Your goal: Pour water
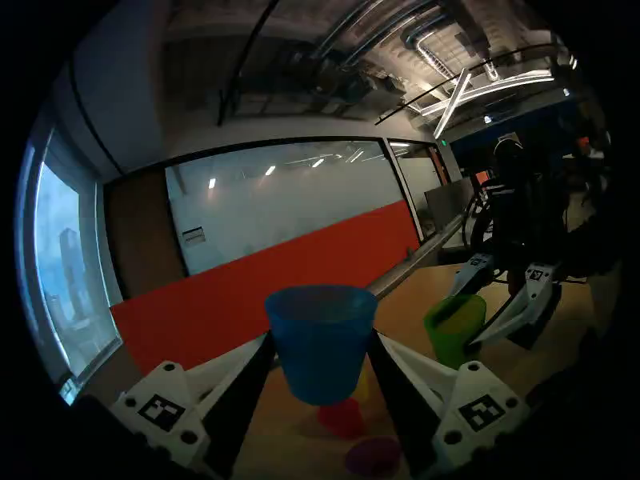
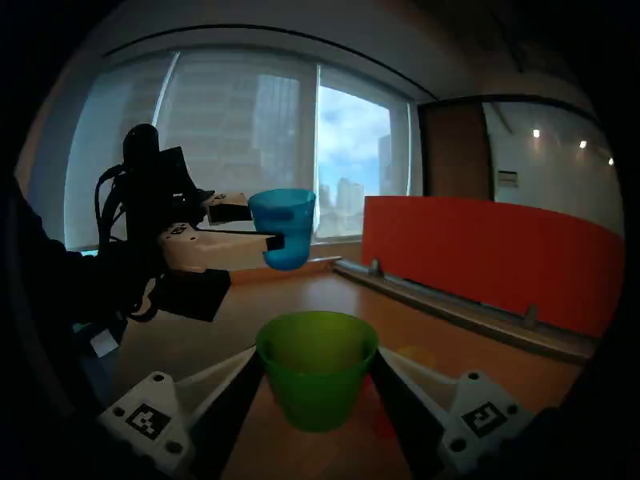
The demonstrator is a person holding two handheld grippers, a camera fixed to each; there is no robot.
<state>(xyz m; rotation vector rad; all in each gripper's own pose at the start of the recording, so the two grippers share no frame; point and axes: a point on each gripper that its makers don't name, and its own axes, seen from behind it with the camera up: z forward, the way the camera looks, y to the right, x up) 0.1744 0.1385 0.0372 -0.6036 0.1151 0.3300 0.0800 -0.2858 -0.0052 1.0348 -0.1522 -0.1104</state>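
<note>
Left gripper view, left to right:

1. A window (image 1: 64, 272) runs along the left edge. Beside it, an orange wall panel (image 1: 264, 296) extends toward the centre.
2. The left gripper (image 1: 322, 346) sits at centre. Its two fingers are closed part-way, one pressing on each side of a blue cup (image 1: 322, 320). The cup is upright and held clear above the wooden table (image 1: 408, 300). Whether it contains water cannot be determined.
3. Below the blue cup, a red cup (image 1: 342, 416) and a purple disc (image 1: 374, 458) rest on the table, just beside each other.
4. To the right, the right gripper (image 1: 464, 332) holds a green cup (image 1: 453, 324) between its fingers. The two cups are apart.

Right gripper view, left to right:

1. A person's dark sleeve (image 2: 48, 280) occupies the left edge, behind the left gripper.
2. The blue cup is upper left of centre, upright in front of the window, and higher than the green cup.
3. The right gripper's fingers are closed part-way, one against each side wall of the green cup. This cup is upright at bottom centre, above the table. Its contents are not discernible.
4. The orange panel stands at the right.
</note>
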